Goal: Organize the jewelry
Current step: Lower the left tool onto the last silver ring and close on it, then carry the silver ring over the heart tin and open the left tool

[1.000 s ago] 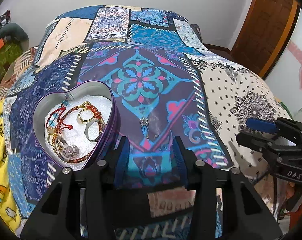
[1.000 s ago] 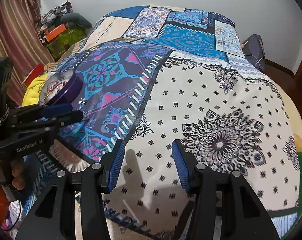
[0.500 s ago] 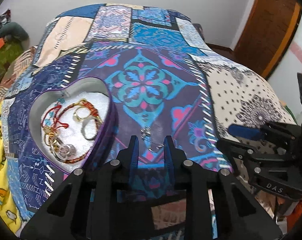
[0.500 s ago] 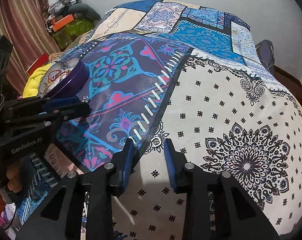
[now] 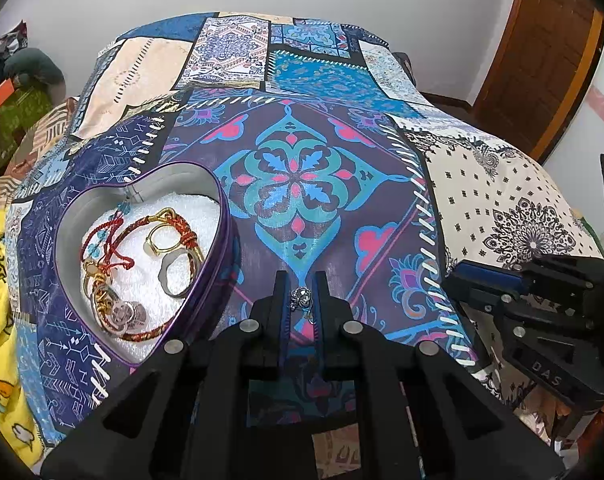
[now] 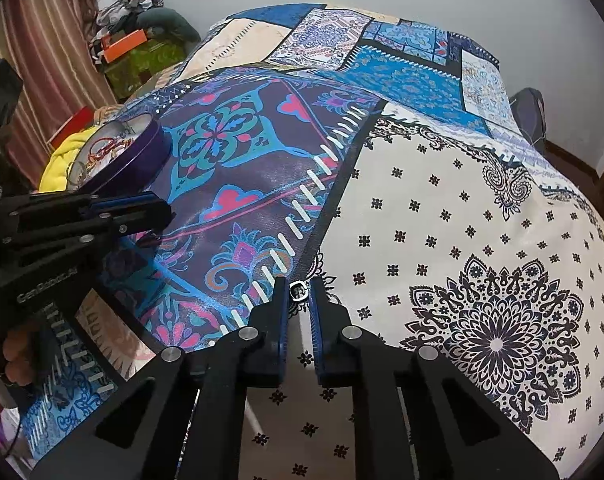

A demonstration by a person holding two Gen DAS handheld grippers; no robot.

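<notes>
Left gripper (image 5: 300, 280): jaws nearly closed, pinching a silver earring (image 5: 301, 297) on the bedspread (image 5: 294, 184).
Right gripper (image 6: 299, 280): likewise narrowed onto a small silver ring (image 6: 299, 290) at the stitched seam.
Heart tin (image 5: 206, 292): just left of the left gripper, already holding bracelets and rings.
Technique: confirm firm grip, lift straight, avoid snagging cloth, release low over the tin.

White letters "DAS" are printed on the black body of the right gripper (image 5: 473, 280), seen to the right of the left jaws. "GenRobot.AI" is printed in pale letters on the black body of the left gripper (image 6: 158, 216), seen left of the right jaws.
</notes>
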